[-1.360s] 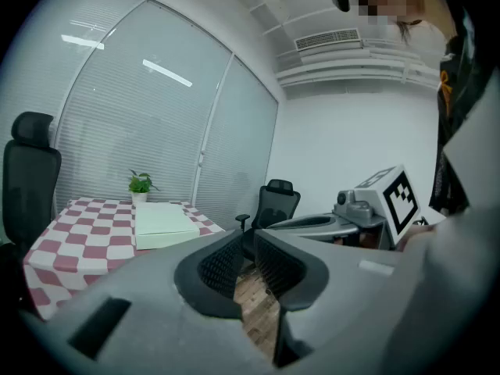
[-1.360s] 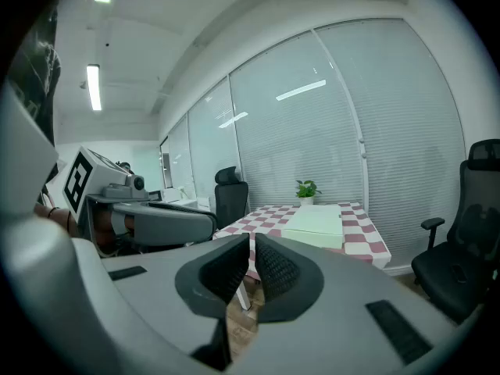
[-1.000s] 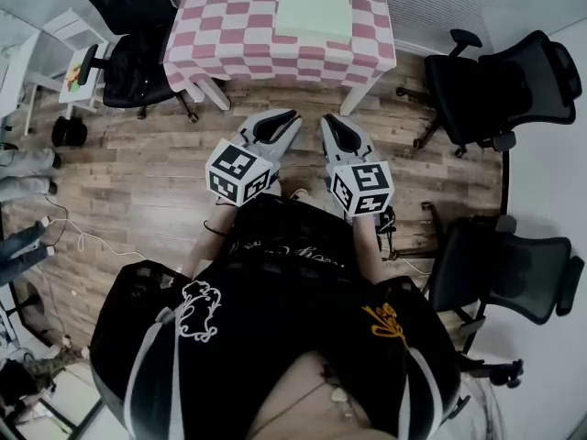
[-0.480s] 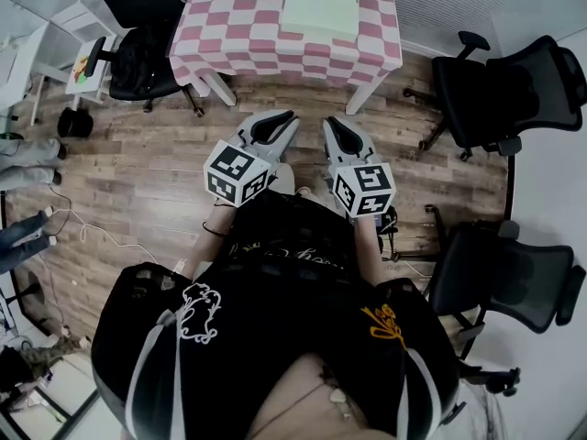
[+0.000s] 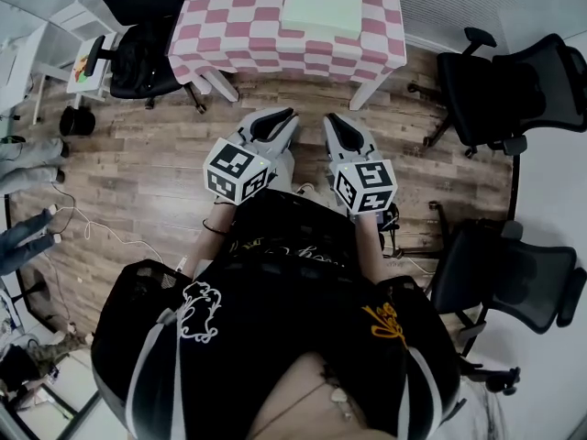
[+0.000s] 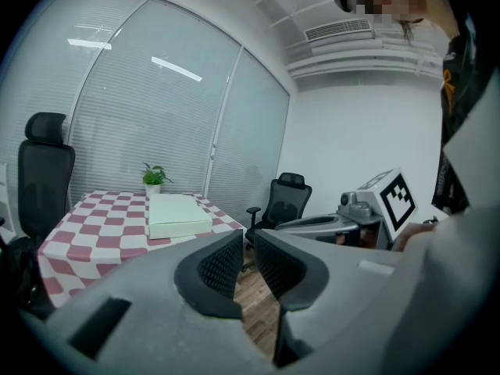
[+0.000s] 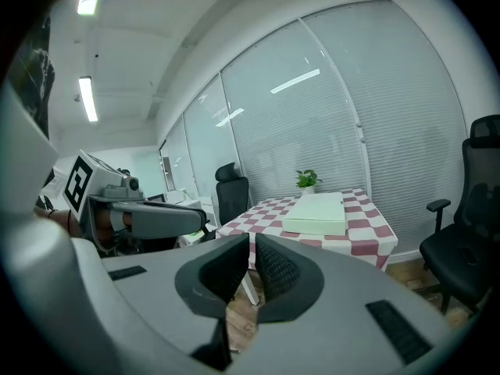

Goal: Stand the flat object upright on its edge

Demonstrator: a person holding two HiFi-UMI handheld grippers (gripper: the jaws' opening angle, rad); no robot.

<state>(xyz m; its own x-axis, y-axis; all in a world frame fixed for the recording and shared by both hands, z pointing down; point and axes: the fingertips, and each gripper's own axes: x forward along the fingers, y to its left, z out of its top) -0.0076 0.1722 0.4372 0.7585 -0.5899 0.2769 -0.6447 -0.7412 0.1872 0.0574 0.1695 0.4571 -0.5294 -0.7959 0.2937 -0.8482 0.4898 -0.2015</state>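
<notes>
Floor (image 5: pixel 138 168): brown wood planks, bare between the table and the person.
Table (image 5: pixel 248 26): draped in a pink-and-white checked cloth, at the top of the head view, ahead of both grippers.
Office chairs (image 5: pixel 514 90): black; one at the table's left, two at the right side of the room.
Person (image 5: pixel 275 337): black top with white and yellow print, filling the lower half of the head view.
Flat object (image 5: pixel 323 3): pale green box, lying flat on the checked cloth, on the half of the table away from the person; not upright, untouched, well apart from both grippers.
Left gripper (image 5: pixel 280 115): held above the floor short of the table, pointed towards it; jaws drawn fully together, nothing between them, nothing held.
Right gripper (image 5: pixel 332 120): just beside the left one, pointed the same way; jaws likewise pressed together on nothing.
Marker cubes (image 5: pixel 238 170): black-and-white squares, one at the rear of each gripper, close to the person's chest.
Potted plant (image 6: pixel 154 176): small and green, at the table's far edge behind the box, in front of the window blinds.
</notes>
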